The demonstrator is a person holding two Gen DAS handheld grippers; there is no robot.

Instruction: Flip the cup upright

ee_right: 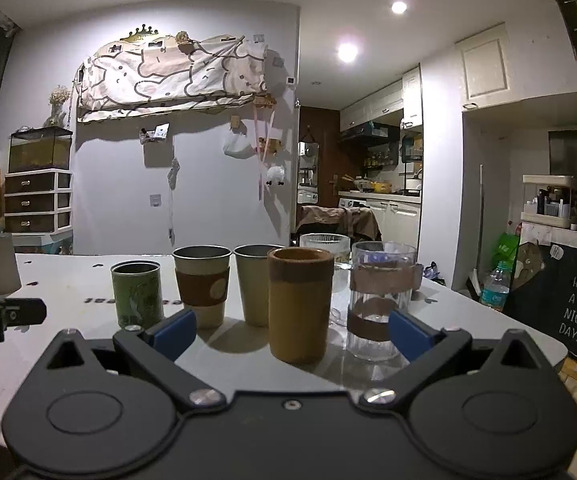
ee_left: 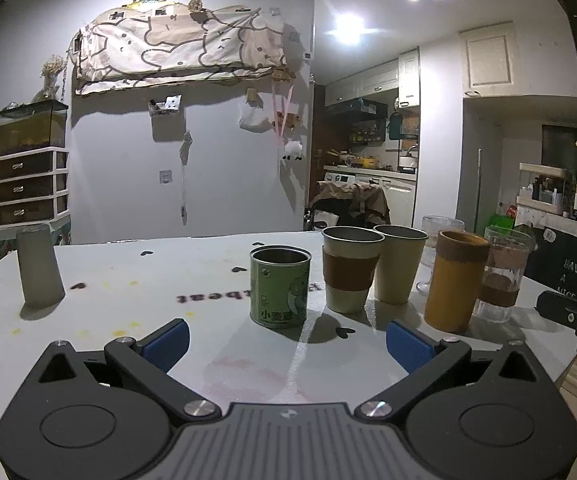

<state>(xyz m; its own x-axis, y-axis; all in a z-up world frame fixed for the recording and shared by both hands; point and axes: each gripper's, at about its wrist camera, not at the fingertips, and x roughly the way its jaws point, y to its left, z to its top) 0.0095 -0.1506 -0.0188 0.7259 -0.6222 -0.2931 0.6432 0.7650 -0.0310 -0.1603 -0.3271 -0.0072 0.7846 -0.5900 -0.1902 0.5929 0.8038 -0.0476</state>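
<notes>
My left gripper (ee_left: 287,340) and right gripper (ee_right: 291,330) both spread wide, holding nothing, one grey cup (ee_left: 39,266) upside down at table's (ee_left: 136,280) far left, well apart from six upright vessels, green tin (ee_left: 280,286) nearest my left gripper, mustard cup (ee_right: 299,305) directly before my right.

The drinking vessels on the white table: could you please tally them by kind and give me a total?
Green printed metal tin, open top: 1
Beige cups, upright, one with a brown sleeve, one plain: 2
Mustard-yellow cup with a brown band at its rim: 1
Clear glass vessels, a tumbler with brown bands and a ribbed glass behind: 2
Grey cup, upside down, far left: 1
Total: 7
</notes>
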